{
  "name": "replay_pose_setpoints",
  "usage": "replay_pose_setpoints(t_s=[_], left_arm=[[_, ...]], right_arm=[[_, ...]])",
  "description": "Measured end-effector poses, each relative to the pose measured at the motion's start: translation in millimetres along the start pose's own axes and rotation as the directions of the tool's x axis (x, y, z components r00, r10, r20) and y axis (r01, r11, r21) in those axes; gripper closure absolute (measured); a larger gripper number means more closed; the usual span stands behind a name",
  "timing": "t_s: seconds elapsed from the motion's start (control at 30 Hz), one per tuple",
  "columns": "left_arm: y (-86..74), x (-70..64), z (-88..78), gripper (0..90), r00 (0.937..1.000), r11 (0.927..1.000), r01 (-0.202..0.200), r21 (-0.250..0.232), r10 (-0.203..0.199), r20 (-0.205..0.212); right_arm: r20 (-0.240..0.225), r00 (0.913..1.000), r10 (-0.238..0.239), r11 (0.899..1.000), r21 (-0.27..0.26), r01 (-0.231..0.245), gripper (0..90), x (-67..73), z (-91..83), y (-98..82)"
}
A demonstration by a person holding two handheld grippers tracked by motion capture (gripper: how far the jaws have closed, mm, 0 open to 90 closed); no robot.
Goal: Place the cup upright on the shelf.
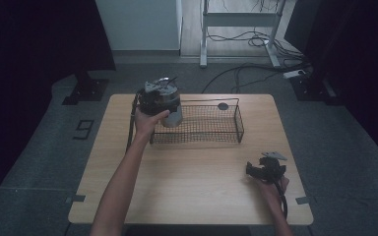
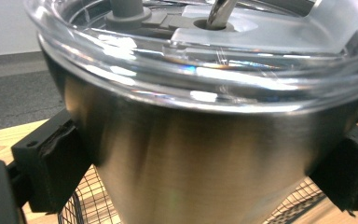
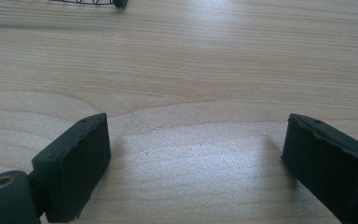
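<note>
Slip risk: your left gripper [image 2: 186, 163] clamps steel tumbler [image 2: 200, 154] on tapering polished wall below clear lid [image 2: 242, 70]; it may slide or tip. Tumbler sits upper centre of high view, over left end of wire basket [image 1: 229, 129]. Basket holds dark disc [image 1: 222, 106] far corner. Right gripper [image 3: 196, 158] wide open, empty, lower right on table [image 1: 192, 182].

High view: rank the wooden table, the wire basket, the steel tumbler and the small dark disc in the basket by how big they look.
1. Wooden table.
2. Wire basket.
3. Steel tumbler, held in the left gripper; partly hidden by it, yet clearly smaller than the basket.
4. Dark disc, smallest.
</note>
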State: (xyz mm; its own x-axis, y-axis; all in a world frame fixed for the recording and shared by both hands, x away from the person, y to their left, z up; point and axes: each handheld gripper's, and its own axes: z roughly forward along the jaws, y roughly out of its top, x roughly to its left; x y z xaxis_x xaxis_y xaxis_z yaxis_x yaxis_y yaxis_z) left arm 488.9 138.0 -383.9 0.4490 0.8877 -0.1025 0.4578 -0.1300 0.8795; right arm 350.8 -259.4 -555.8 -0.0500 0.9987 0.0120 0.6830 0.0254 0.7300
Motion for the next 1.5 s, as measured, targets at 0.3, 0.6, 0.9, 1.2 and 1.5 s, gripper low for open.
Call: replay_pose_setpoints(t_s=[0.3, 0.6, 0.9, 1.2, 1.5], left_arm=[[-6.0, 0.8, 15.8, 4.2, 0.9998, 0.9996, 0.001, 0.029, -0.001, -0.021], [-15.7, 3.6, 28.5, 4.2, 0.9995, 0.999, 0.013, 0.042, -0.012, -0.027], [-26.7, 8.8, 37.2, 4.3, 0.9986, 0.9979, 0.026, 0.059, -0.023, -0.048], [-39.9, 5.0, 47.6, 4.2, 0.9986, 0.9971, 0.023, 0.073, -0.02, -0.05], [-48.8, 4.4, 55.6, 4.2, 0.9977, 0.9954, 0.024, 0.093, -0.018, -0.066]], right_arm=[[0.001, 1.0, 0.001, 1.0, -0.001, -0.001, 7.8, -0.1, -0.1, -0.1], [0.002, 1.0, 0.002, 1.0, -0.002, -0.002, 8.2, -0.2, -0.2, -0.1], [0.003, 1.0, 0.001, 1.0, -0.001, -0.001, 8.4, -0.3, -0.3, -0.1], [0.005, 1.0, 0.001, 1.0, -0.002, -0.001, 8.7, -0.4, -0.4, -0.1], [0.005, 1.0, 0.002, 1.0, -0.002, -0.002, 8.7, -0.4, -0.5, -0.1]])
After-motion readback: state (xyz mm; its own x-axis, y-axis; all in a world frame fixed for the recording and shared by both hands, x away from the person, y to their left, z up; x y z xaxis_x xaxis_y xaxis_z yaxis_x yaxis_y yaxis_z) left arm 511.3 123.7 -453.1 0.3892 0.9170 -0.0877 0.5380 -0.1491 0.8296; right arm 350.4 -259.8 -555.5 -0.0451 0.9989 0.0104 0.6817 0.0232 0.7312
